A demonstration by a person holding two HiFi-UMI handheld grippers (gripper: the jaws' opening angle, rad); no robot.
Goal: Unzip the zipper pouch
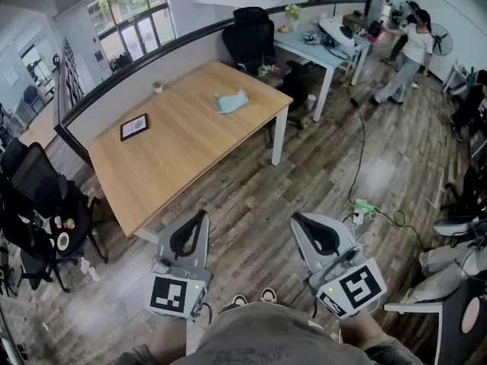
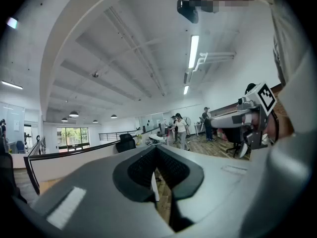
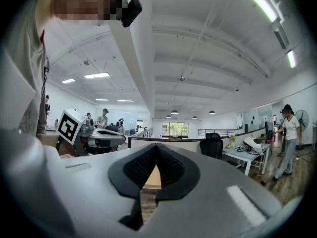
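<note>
Brown wood-plank floor [image 1: 319,173]. Light wooden rectangular table [image 1: 175,158] ahead. Grey left gripper [image 1: 199,217]: black pads pressed together, nothing between. Right gripper [image 1: 300,220]: same, empty. Both over floor, well apart from table. Light-blue fabric zipper pouch [image 1: 231,102] lies on tabletop, far end. Black flat frame [image 1: 134,126] near table's left edge.

The counter [image 1: 190,139] is pale wood, smooth and matt. On it the pouch [image 1: 231,102] looks like soft, crumpled light-blue cloth. The floor [image 1: 335,173] beside the counter is darker streaked wood with a dull sheen. The left tool [image 1: 202,215] and right tool [image 1: 297,220] have matt grey plastic shells and black ribbed pads [image 3: 138,168].
</note>
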